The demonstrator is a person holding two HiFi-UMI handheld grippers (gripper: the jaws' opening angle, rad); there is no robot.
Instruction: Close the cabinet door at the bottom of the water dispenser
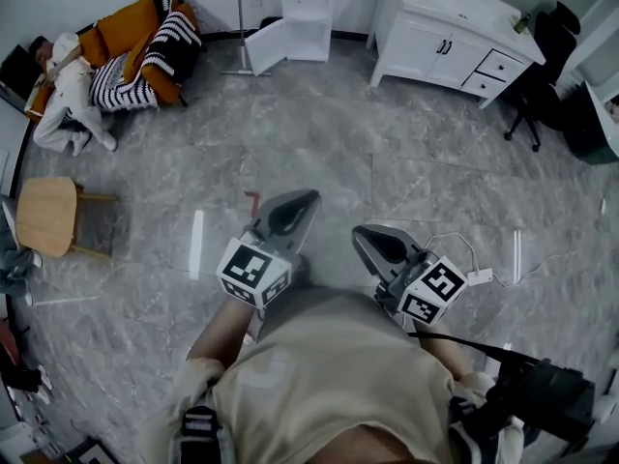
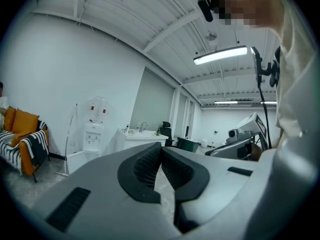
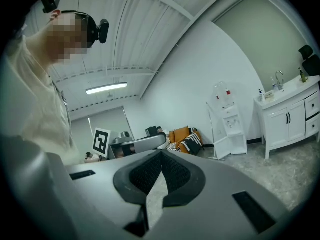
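Observation:
The white water dispenser (image 1: 308,8) stands against the far wall, well away across the grey floor. Its bottom cabinet door (image 1: 266,46) hangs open, swung out to the left. My left gripper (image 1: 309,197) and right gripper (image 1: 358,232) are held side by side in front of the person's body, both shut with nothing between the jaws. In the left gripper view the dispenser (image 2: 93,129) appears small beyond the shut left gripper (image 2: 160,146), with the open door (image 2: 75,160) low beside it. The right gripper view shows the dispenser (image 3: 227,124) and its door (image 3: 224,146) far behind the right gripper (image 3: 161,153).
A white sink cabinet (image 1: 445,37) stands right of the dispenser, a black office chair (image 1: 542,75) beyond it. An orange sofa with a striped blanket (image 1: 145,46) and a person (image 1: 68,95) are at far left. A wooden stool (image 1: 48,216) stands left; a cable with adapter (image 1: 479,276) lies right.

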